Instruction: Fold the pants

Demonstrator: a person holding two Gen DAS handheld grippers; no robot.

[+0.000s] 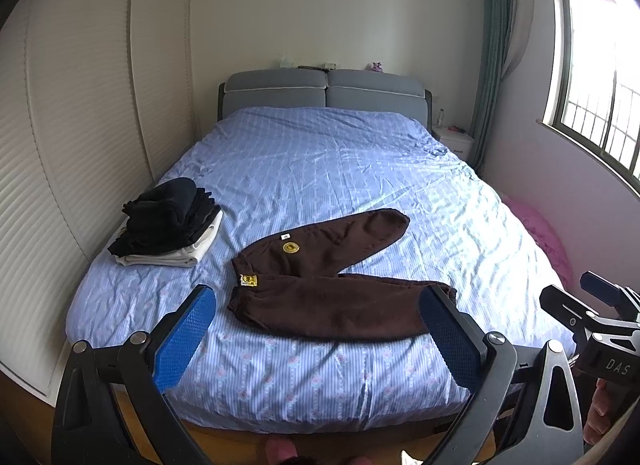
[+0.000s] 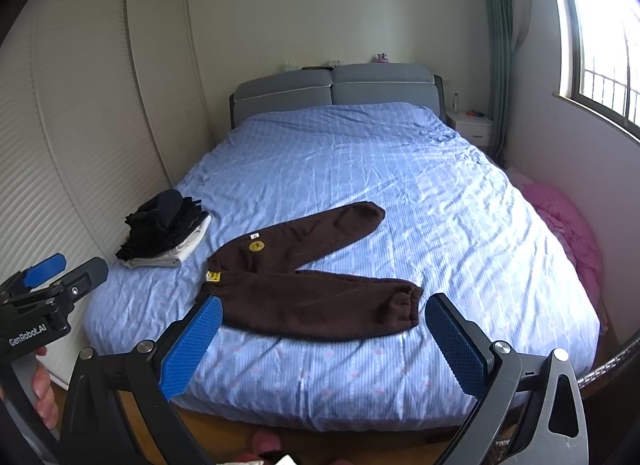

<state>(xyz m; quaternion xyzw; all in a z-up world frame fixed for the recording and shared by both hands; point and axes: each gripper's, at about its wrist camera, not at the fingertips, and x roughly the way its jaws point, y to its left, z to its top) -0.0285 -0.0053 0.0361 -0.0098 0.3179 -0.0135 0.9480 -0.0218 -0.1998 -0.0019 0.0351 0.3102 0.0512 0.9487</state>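
Dark brown pants lie spread flat on the blue bed, waist to the left, the two legs splayed in a V to the right. They also show in the right wrist view. My left gripper is open and empty, held above the foot of the bed in front of the pants. My right gripper is open and empty, also short of the pants near the lower leg's cuff. Each gripper shows at the edge of the other's view.
A stack of folded dark and white clothes sits at the bed's left edge. A white wardrobe stands on the left. A pink heap lies right of the bed under the window. A nightstand stands by the grey headboard.
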